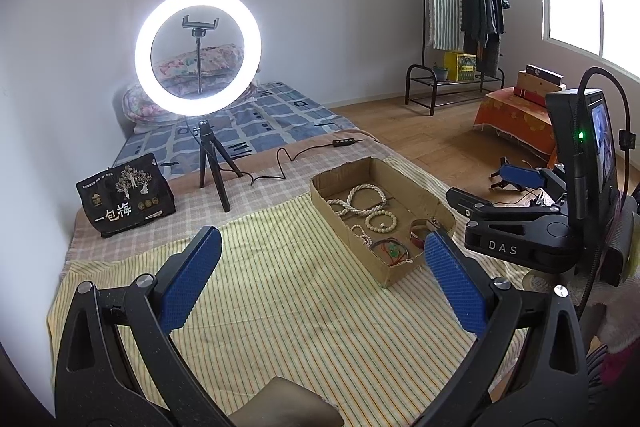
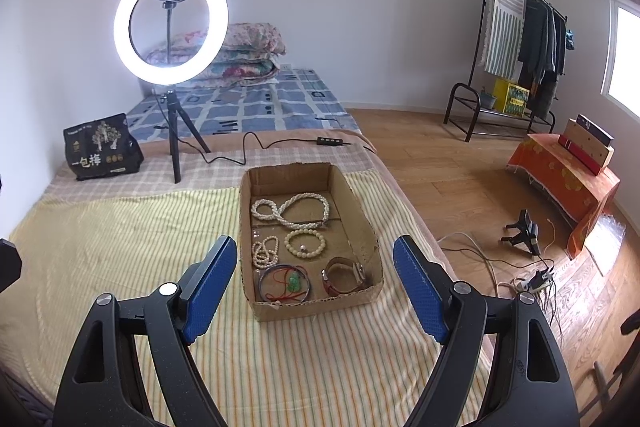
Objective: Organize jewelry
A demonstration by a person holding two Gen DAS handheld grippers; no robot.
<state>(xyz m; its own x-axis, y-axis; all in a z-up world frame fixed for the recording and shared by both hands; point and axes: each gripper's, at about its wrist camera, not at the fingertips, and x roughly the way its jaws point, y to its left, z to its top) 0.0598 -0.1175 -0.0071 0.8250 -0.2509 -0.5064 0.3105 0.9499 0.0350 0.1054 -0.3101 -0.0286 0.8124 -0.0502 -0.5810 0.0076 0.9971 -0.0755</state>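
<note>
A shallow cardboard box (image 2: 362,211) sits on the striped cloth and holds jewelry: a long pearl necklace (image 2: 294,209), a cream bead bracelet (image 2: 305,243), a small pearl strand (image 2: 265,251), a red cord with a green pendant (image 2: 294,283) and a brown watch (image 2: 344,277). The box also shows in the left wrist view (image 1: 404,183). My right gripper (image 2: 316,291) is open and empty, held above the box's near end. My left gripper (image 1: 322,283) is open and empty, to the left of the box. The right gripper's body (image 1: 520,227) shows beyond the box.
A lit ring light on a tripod (image 2: 172,27) stands at the back left with its cable (image 2: 256,143) on the bed. A black snack bag (image 2: 102,149) lies beside it. Wooden floor, cables (image 2: 536,279) and an orange-covered stand (image 2: 568,179) are to the right.
</note>
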